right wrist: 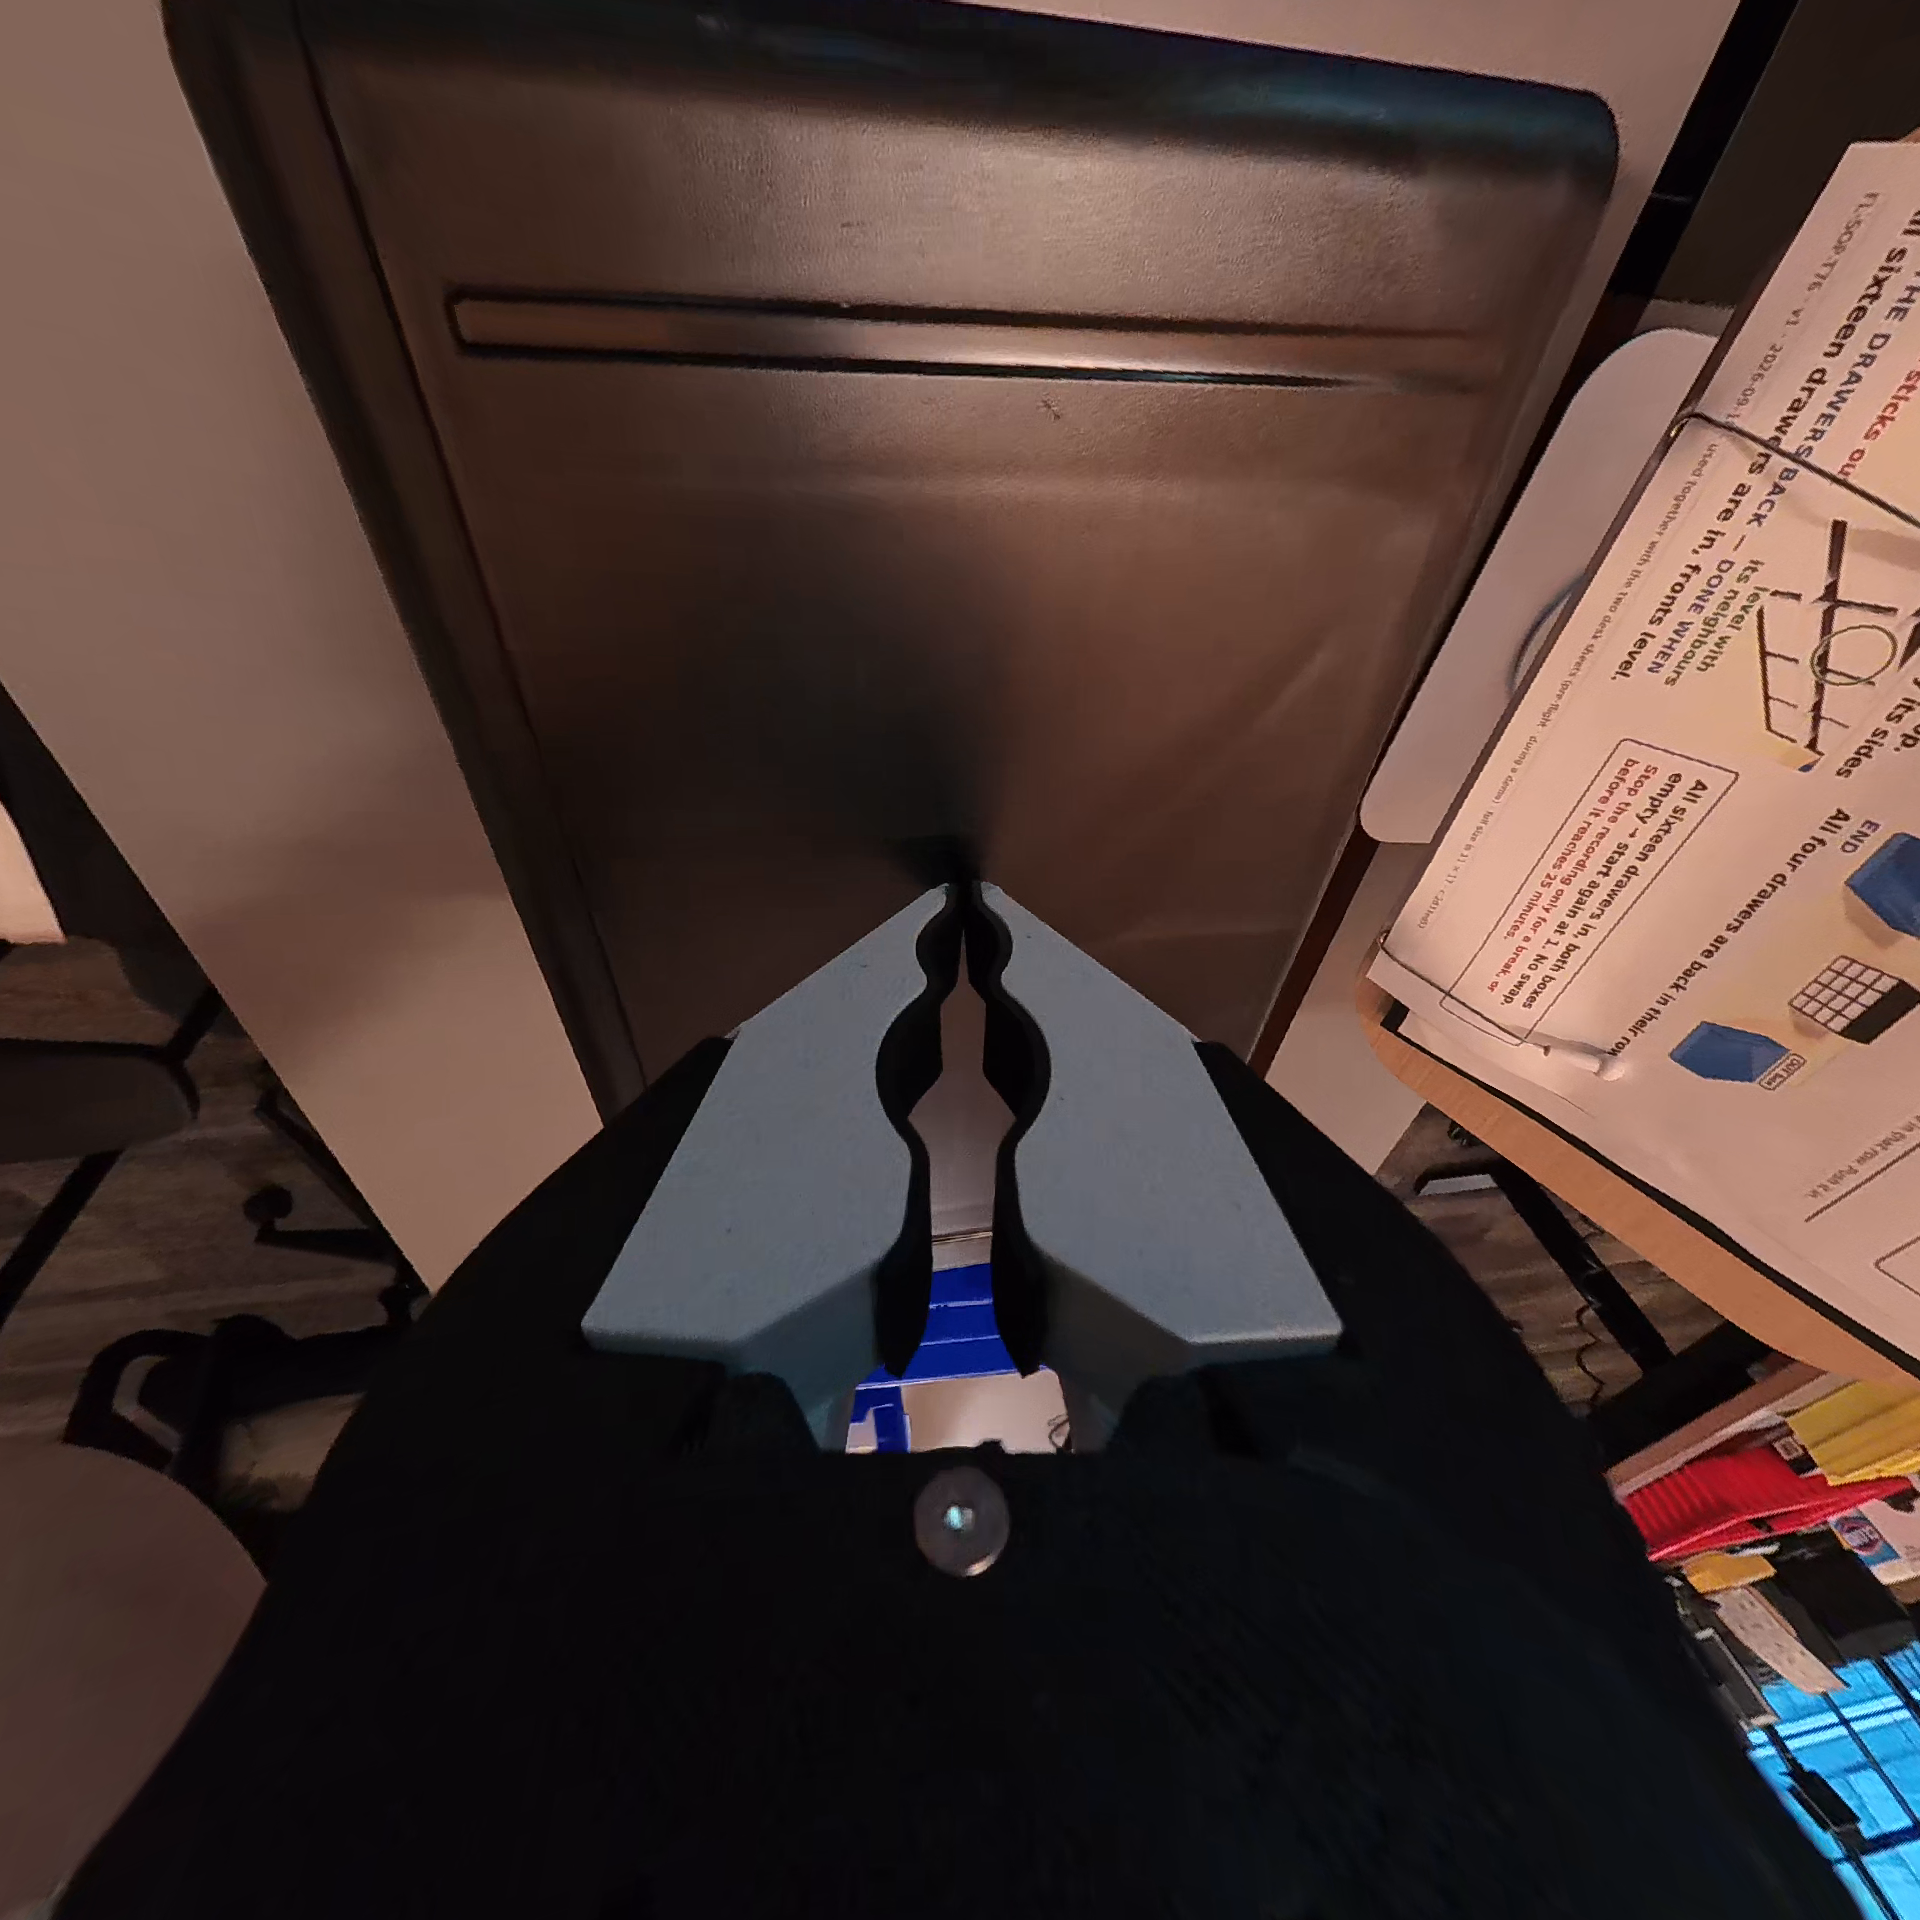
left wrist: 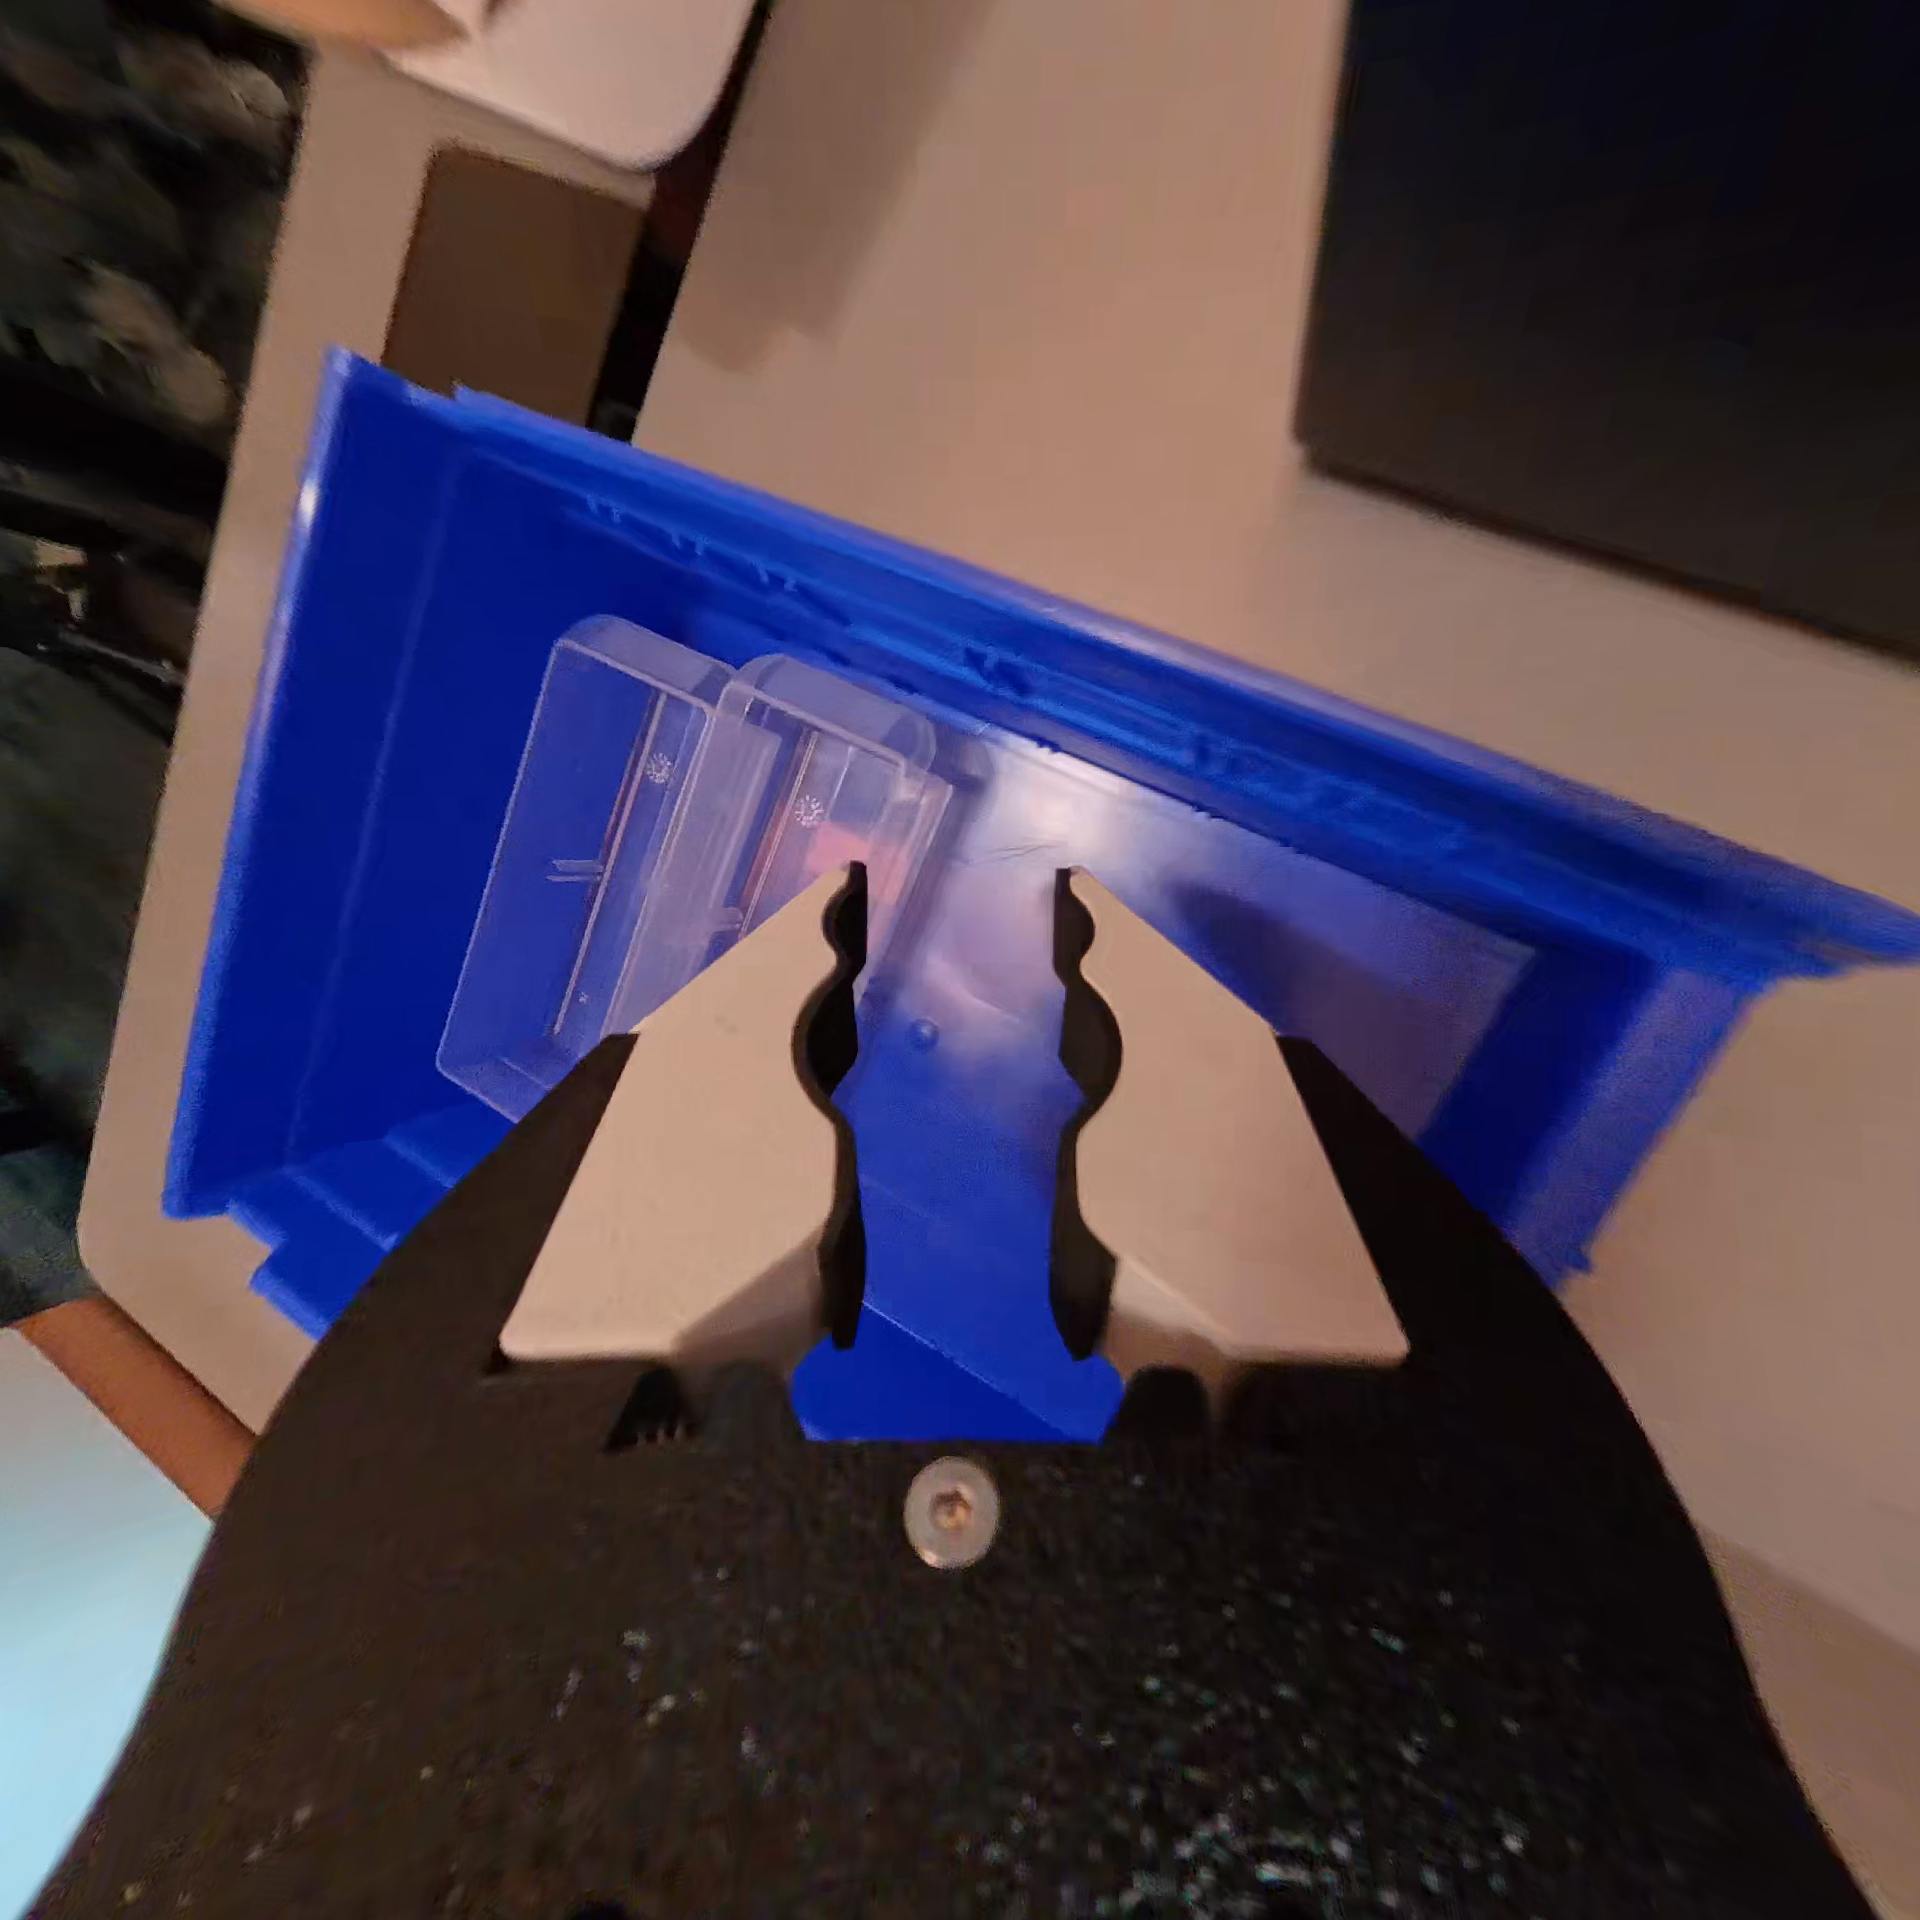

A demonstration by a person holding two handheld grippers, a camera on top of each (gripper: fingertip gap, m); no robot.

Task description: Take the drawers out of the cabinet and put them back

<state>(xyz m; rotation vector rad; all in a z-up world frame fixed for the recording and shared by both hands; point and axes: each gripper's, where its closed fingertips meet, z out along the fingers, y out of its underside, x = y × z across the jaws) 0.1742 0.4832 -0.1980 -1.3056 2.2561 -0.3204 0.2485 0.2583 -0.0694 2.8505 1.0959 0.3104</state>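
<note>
While fingers [left wrist: 727, 1039] hide drawers [left wrist: 623, 831] (clear

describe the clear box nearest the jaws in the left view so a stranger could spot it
Find the blue drawer lying open on the pale table. Two clear boxes sit side by side on its floor, toward its left end. The one you want is the right-hand one, overlapping its neighbour, with a pinkish patch showing through beside the left gripper.

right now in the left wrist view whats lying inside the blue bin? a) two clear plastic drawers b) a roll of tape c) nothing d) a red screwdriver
a: two clear plastic drawers lie side by side in the blue bin, just beyond the left gripper, whose jaws stand apart.
</note>
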